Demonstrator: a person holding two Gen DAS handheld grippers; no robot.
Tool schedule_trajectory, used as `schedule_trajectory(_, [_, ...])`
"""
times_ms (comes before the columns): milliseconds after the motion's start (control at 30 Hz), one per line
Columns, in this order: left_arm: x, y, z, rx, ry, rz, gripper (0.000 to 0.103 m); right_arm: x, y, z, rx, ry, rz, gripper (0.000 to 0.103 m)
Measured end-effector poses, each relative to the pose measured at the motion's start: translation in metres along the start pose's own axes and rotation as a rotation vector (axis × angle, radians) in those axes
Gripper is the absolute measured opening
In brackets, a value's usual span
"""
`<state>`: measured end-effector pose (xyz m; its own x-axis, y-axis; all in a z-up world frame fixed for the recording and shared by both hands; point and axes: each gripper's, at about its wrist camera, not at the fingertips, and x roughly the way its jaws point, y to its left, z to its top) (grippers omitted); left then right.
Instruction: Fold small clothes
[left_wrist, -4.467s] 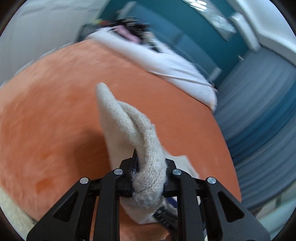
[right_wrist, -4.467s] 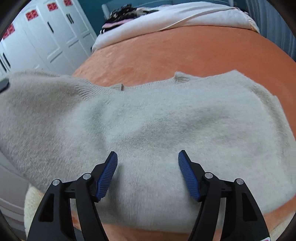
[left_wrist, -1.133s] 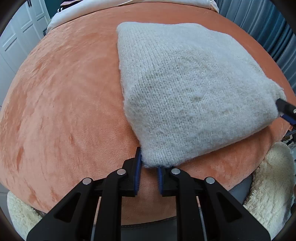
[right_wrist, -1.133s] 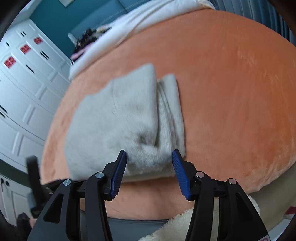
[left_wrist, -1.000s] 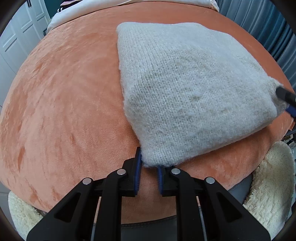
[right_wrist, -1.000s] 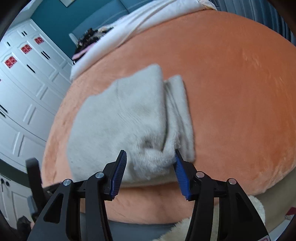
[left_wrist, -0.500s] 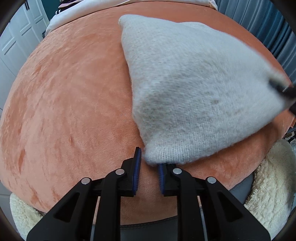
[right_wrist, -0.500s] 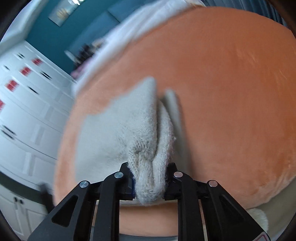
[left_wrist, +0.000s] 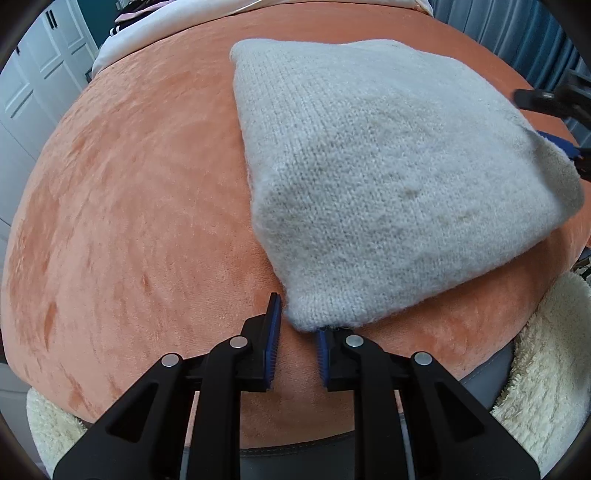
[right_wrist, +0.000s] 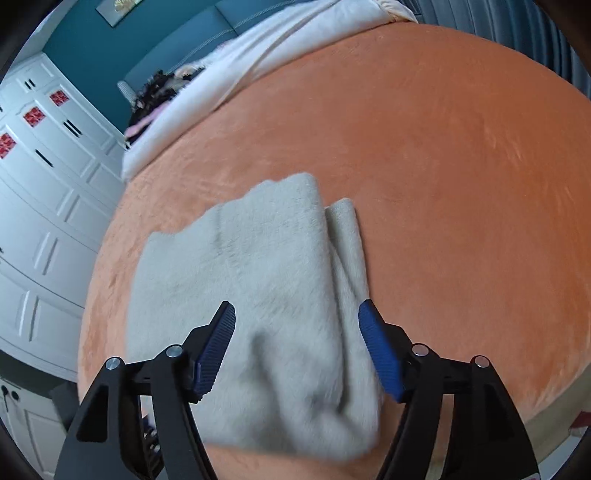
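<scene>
A folded cream knitted sweater (left_wrist: 388, 173) lies on the orange plush surface (left_wrist: 140, 206). My left gripper (left_wrist: 295, 332) sits at the sweater's near corner with its jaws a little apart, the corner just above and between the blue pads, not pinched. In the right wrist view the sweater (right_wrist: 258, 295) lies folded, a second layer showing along its right side. My right gripper (right_wrist: 297, 347) is open wide, its fingers on either side of the sweater's near end. The right gripper also shows at the right edge of the left wrist view (left_wrist: 554, 110).
A fluffy cream rug (left_wrist: 546, 354) lies below the orange surface's front edge. White bedding (right_wrist: 280, 66) and a pile of dark clothes (right_wrist: 159, 88) lie at the far end. White cabinet doors (right_wrist: 44, 184) stand on the left. Blue curtains (left_wrist: 517, 33) hang to the right.
My right gripper, shut on the sweater's end half a second ago, has opened and let it drop. My left gripper's jaws have parted slightly at the corner. The sweater has settled flat.
</scene>
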<state>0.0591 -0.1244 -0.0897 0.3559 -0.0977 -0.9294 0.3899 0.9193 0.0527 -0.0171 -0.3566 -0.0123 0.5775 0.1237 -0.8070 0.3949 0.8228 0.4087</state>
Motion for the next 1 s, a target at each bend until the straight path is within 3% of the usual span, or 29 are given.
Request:
schedule_trajectory(33, [0.000, 0.001, 0.000, 0.000, 0.002, 0.000, 0.018, 0.012, -0.001, 0.003, 0.007, 0.019, -0.018, 0.068])
schedule_trajectory(67, [0.000, 0.000, 0.000, -0.001, 0.003, -0.001, 0.018, 0.026, -0.001, 0.008, 0.013, 0.046, -0.026, 0.056])
schedule_trajectory(133, [-0.001, 0.003, 0.001, -0.003, 0.006, -0.005, 0.019, 0.039, 0.004, 0.013, -0.016, 0.071, -0.017, 0.016])
schedule_trajectory(300, [0.003, 0.012, 0.002, -0.011, 0.001, -0.013, 0.029, -0.012, 0.017, 0.032, -0.030, -0.126, 0.088, 0.014])
schedule_trajectory(333, [0.003, 0.010, 0.002, -0.007, 0.000, -0.006, 0.029, -0.002, 0.008, 0.033, -0.012, -0.101, 0.072, 0.014])
schedule_trajectory(400, [0.003, 0.008, 0.002, 0.004, -0.002, 0.003, 0.029, 0.048, -0.013, 0.026, 0.009, 0.072, -0.035, 0.015])
schedule_trajectory(433, [0.000, 0.007, 0.003, 0.012, -0.005, -0.001, 0.029, 0.063, -0.019, 0.018, 0.000, 0.115, -0.045, 0.017])
schedule_trajectory(533, [-0.018, 0.015, 0.000, -0.008, -0.037, -0.070, 0.032, 0.039, -0.025, 0.016, 0.064, 0.053, 0.016, 0.021])
schedule_trajectory(633, [-0.038, 0.030, -0.004, -0.081, -0.054, -0.169, 0.042, -0.006, -0.029, 0.001, 0.093, -0.027, 0.027, 0.029])
schedule_trajectory(733, [-0.062, 0.039, -0.003, -0.155, -0.104, -0.260, 0.056, -0.036, -0.037, -0.028, 0.108, -0.043, 0.055, 0.061])
schedule_trajectory(800, [-0.072, 0.038, 0.006, -0.188, -0.147, -0.286, 0.059, -0.030, -0.034, -0.046, 0.093, 0.012, 0.057, 0.060])
schedule_trajectory(867, [-0.069, 0.033, 0.019, -0.193, -0.155, -0.288, 0.059, -0.023, -0.025, -0.058, 0.028, 0.017, 0.005, 0.021])
schedule_trajectory(933, [-0.059, 0.028, 0.030, -0.193, -0.127, -0.231, 0.058, -0.035, -0.022, -0.062, 0.015, -0.017, 0.039, 0.013])
schedule_trajectory(1000, [-0.039, 0.025, 0.035, -0.187, -0.065, -0.171, 0.055, -0.059, -0.027, -0.064, 0.052, -0.065, 0.103, 0.012])
